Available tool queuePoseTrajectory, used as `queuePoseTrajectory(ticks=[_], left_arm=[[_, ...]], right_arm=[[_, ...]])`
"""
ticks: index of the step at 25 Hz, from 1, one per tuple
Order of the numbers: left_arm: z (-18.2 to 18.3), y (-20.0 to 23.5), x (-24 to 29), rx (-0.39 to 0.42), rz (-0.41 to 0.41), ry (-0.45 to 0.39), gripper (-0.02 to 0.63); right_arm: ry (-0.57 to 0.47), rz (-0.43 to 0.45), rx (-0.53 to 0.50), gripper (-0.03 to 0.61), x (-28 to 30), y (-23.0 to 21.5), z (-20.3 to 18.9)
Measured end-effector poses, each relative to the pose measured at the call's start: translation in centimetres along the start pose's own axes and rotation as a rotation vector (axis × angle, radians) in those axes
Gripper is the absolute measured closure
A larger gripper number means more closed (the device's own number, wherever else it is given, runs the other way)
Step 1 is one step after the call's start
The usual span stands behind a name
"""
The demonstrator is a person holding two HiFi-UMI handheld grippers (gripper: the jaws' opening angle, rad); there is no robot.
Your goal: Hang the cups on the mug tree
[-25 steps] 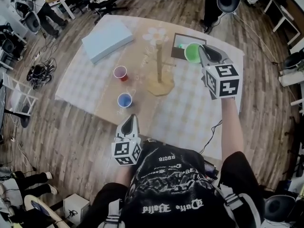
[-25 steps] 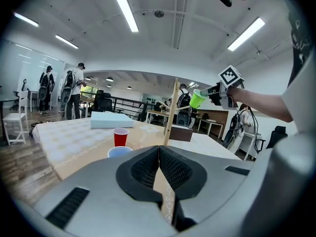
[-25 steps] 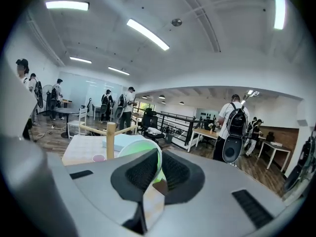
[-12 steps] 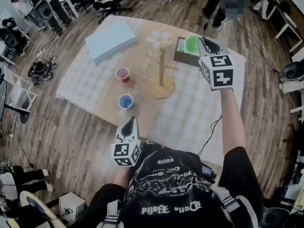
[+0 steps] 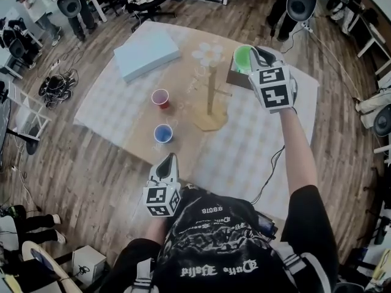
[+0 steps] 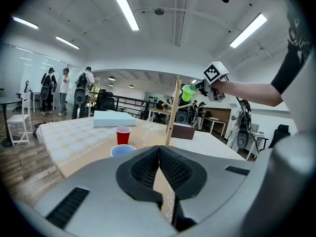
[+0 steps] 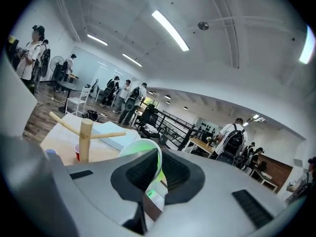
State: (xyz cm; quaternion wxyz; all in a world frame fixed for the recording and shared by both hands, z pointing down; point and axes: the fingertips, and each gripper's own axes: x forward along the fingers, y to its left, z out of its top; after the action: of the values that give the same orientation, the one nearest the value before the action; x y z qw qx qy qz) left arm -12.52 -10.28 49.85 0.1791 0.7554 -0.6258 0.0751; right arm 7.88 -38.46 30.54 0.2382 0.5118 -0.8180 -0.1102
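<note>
A cloth-covered bench (image 5: 110,102) stands on a plank floor (image 5: 73,163), with a red cup (image 5: 160,97) and a blue cup (image 5: 162,133) on it. The right gripper (image 5: 253,57) has its fingers pinching the green cup (image 5: 243,58) near the top of the mug tree (image 5: 210,96). The left gripper (image 5: 168,161) has its fingers closed and empty.

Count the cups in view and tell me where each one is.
3. The green cup is held in the right gripper, raised beside the mug tree; the red cup and blue cup stand on the table, left of the tree.

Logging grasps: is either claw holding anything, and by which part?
The right claw pinches the green plastic cup by its rim, near the top of the wooden mug tree. The left claw is shut, empty.
</note>
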Motion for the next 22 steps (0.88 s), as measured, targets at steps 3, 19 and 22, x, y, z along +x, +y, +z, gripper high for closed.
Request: queuePoseTrajectory(ticks=[3,19,22], left_arm=[[0.1,0.4,0.0,-0.003,0.011,0.001,0.594],[0.1,0.1,0.1,0.015,0.009,0.011,0.594],[0.1,0.0,-0.1,0.014,0.006,0.007,0.594]], right_arm=[[0.001,0.003,-0.028,0.541,0.7,0.4,0.3],[-0.046,0.011,-0.169,0.541,1.1,3.1,2.3],[-0.057,0.012,-0.192,0.541,0.9,3.5,2.6]])
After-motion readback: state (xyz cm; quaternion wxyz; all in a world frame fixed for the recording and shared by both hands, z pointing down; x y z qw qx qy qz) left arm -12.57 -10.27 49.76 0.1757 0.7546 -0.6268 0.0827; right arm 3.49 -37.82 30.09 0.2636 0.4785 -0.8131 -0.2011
